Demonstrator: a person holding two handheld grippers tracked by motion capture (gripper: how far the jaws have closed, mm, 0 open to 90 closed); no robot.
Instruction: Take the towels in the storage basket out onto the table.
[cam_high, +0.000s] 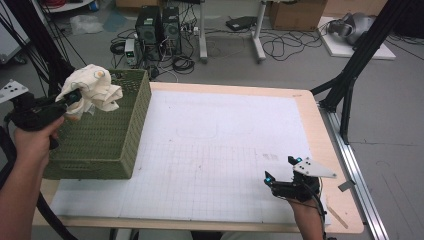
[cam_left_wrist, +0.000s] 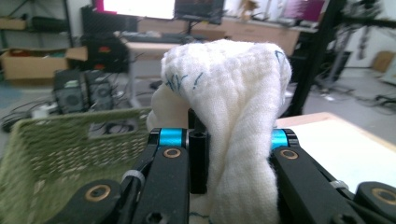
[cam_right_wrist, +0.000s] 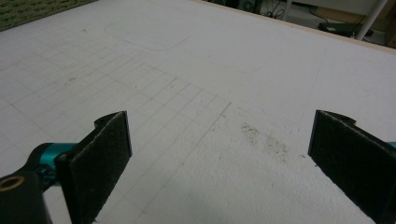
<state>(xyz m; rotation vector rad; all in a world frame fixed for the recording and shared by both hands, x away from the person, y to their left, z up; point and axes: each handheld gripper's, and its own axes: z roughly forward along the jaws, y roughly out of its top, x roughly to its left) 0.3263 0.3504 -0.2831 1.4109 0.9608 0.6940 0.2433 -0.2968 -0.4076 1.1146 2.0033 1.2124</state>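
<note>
A crumpled cream-white cloth hangs above the green woven basket at the table's left. My left gripper is shut on it, held over the basket's near left side. In the left gripper view the cloth bulges up between the two black jaws, with faint blue marks on it and the basket's rim behind. My right gripper rests low near the table's front right edge, open, with bare white grid mat between its pads.
The white gridded mat covers most of the wooden table. A black frame post stands off the right edge. Computer towers and cables lie on the floor beyond.
</note>
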